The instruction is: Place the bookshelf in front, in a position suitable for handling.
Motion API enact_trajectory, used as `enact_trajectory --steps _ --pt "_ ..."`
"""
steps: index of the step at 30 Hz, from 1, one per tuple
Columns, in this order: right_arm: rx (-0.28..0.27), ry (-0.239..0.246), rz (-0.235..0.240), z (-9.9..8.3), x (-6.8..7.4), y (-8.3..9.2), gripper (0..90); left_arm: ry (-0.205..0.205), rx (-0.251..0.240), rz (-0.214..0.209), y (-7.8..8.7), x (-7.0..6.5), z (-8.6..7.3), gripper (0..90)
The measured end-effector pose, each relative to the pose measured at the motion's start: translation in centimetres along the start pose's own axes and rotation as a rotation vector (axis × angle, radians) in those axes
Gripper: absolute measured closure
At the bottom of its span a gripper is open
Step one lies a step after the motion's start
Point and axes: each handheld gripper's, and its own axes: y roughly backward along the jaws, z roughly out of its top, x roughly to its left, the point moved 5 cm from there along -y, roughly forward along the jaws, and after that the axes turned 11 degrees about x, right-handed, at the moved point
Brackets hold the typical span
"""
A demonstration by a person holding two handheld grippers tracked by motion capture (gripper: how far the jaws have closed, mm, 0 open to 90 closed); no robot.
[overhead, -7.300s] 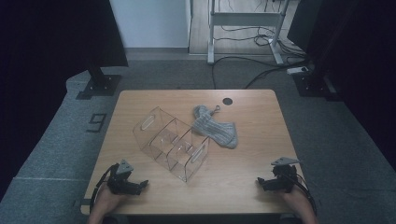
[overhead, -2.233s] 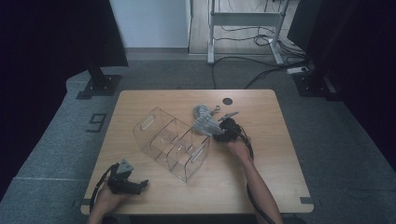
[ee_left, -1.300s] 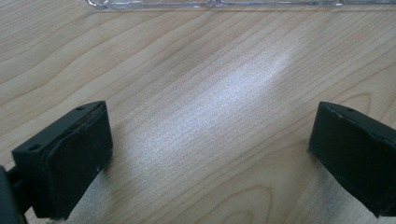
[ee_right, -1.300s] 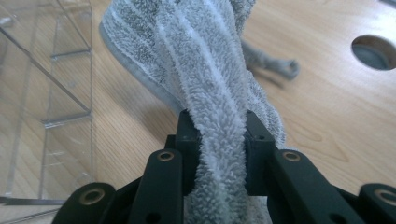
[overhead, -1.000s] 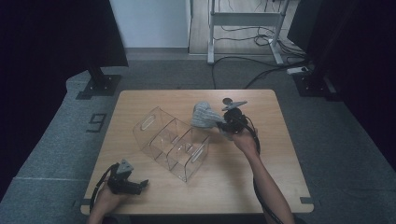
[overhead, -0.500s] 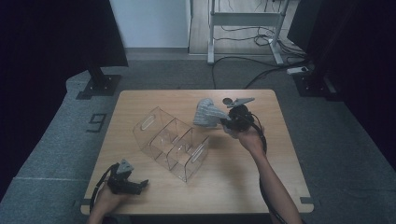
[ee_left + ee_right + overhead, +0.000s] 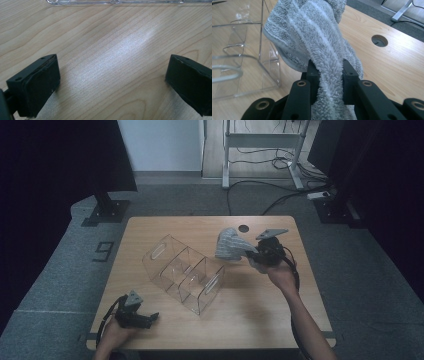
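Note:
A grey towel [image 7: 230, 243] hangs above the table's far right part, and my right gripper [image 7: 251, 251] is shut on it. In the right gripper view the towel [image 7: 312, 37] bunches up between the two black jaws of that gripper [image 7: 327, 71], which pinch a thick fold. A clear plastic organiser [image 7: 184, 272] with several compartments stands at the table's middle, to the left of the towel. My left gripper [image 7: 149, 318] rests on the table near the front left edge. Its wide-apart jaws [image 7: 110, 82] have only bare wood between them.
The wooden table [image 7: 260, 305] has a round cable hole [image 7: 243, 228] near its far edge, just behind the towel. The organiser's clear wall [image 7: 265, 45] is close to the towel on its left. Cables and a desk frame [image 7: 260, 142] lie on the floor beyond.
My right gripper went to the towel on the table, closed on it, and has lifted it up and to the right. The left gripper has stayed where it was.

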Motion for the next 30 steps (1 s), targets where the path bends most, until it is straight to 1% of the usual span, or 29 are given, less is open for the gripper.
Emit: enact_trajectory --steps 1,4,7,8,9,10,11,12,13,15,17,18,20,21,23,24,25,27,28,30 --pt "0.000 -0.006 -0.003 -0.6 -0.3 0.6 73.2 0.000 0.000 0.000 0.0 0.0 0.0 0.0" --pt "-0.005 -0.019 -0.007 -1.5 -0.7 1.3 73.2 0.000 0.001 0.000 0.0 0.0 0.0 0.0" --pt "-0.004 -0.024 -0.013 -2.2 -1.0 1.9 73.2 0.000 0.001 0.000 0.0 0.0 0.0 0.0" --pt "-0.008 -0.029 -0.018 -2.9 -1.3 2.6 73.2 0.000 0.001 0.000 0.0 0.0 0.0 0.0" --pt "-0.008 -0.029 -0.018 -2.9 -1.3 2.6 73.2 0.000 0.001 0.000 0.0 0.0 0.0 0.0" --pt "-0.009 -0.031 -0.022 -3.6 -1.5 3.1 73.1 0.001 0.000 0.000 0.0 0.0 0.0 0.0" --pt "-0.009 -0.031 -0.022 -3.6 -1.5 3.1 73.1 0.001 0.000 0.000 0.0 0.0 0.0 0.0" --pt "-0.011 -0.035 -0.023 -3.9 -1.6 3.4 73.2 0.001 0.000 0.000 0.0 0.0 0.0 0.0" --pt "-0.011 -0.039 -0.029 -4.6 -1.9 4.0 73.2 0.001 0.000 0.001 0.0 0.0 0.0 0.0" --pt "-0.015 -0.041 -0.033 -5.1 -2.0 4.4 73.2 0.001 0.001 0.001 0.0 0.0 0.0 0.0" --pt "-0.015 -0.044 -0.033 -5.4 -2.1 4.6 73.2 0.001 0.001 0.001 0.0 0.0 0.0 0.0" --pt "-0.014 -0.045 -0.040 -6.0 -2.3 5.2 73.2 0.001 0.001 0.001 0.0 0.0 0.0 0.0" --pt "-0.013 -0.046 -0.044 -6.6 -2.4 5.7 73.2 0.001 0.001 0.001 0.0 0.0 0.0 0.0" --pt "-0.013 -0.046 -0.044 -6.6 -2.4 5.7 73.2 0.001 0.001 0.001 0.0 0.0 0.0 0.0" --pt "-0.019 -0.050 -0.051 -7.4 -2.4 6.4 73.2 0.001 0.000 0.002 0.0 0.0 0.0 0.0" --pt "-0.019 -0.050 -0.051 -7.4 -2.4 6.4 73.2 0.001 0.000 0.002 0.0 0.0 0.0 0.0" --pt "-0.017 -0.050 -0.053 -8.0 -2.4 6.9 73.2 0.001 0.000 0.001 0.0 0.0 0.0 0.0" --pt "-0.017 -0.050 -0.057 -8.4 -2.4 7.1 73.1 0.000 0.001 0.001 0.0 0.0 0.0 0.0" --pt "-0.014 -0.052 -0.059 -9.0 -2.4 7.6 73.2 0.001 0.001 0.001 0.0 0.0 0.0 0.0" --pt "-0.014 -0.051 -0.067 -9.6 -2.4 8.2 73.2 0.002 0.000 0.001 0.0 0.0 0.0 0.0"
